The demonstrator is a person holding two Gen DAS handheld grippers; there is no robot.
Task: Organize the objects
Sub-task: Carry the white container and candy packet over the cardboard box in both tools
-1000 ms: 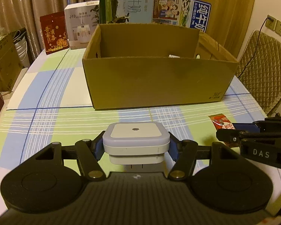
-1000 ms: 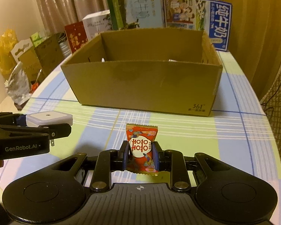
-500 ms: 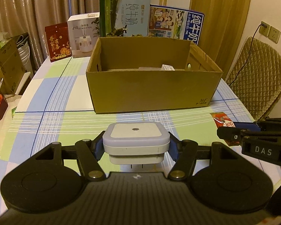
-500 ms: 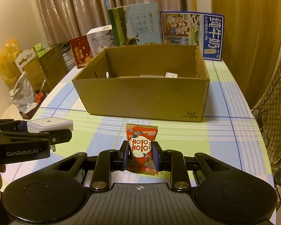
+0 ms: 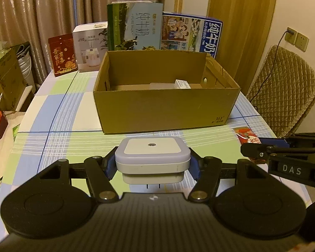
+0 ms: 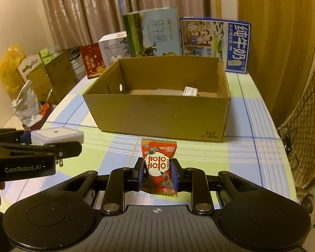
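My left gripper (image 5: 152,164) is shut on a white square plug-in night light (image 5: 152,154), held above the table in front of the open cardboard box (image 5: 163,109). My right gripper (image 6: 158,175) is shut on a red candy packet (image 6: 158,163), also held in front of the cardboard box (image 6: 157,115). Each gripper shows in the other's view: the right one with the candy packet (image 5: 246,137) at the right, the left one with the night light (image 6: 56,135) at the left. Inside the box lie a small white carton (image 5: 182,84) and a flat pale item.
Milk cartons (image 5: 136,27), a white appliance box (image 5: 90,46) and a red box (image 5: 62,54) stand behind the cardboard box on the checked tablecloth (image 5: 58,113). A quilted chair (image 5: 283,92) is at the right. Bags and boxes (image 6: 31,79) crowd the left beyond the table edge.
Both grippers have risen and drawn back from the box, so more of its inside shows. Each still holds its object.
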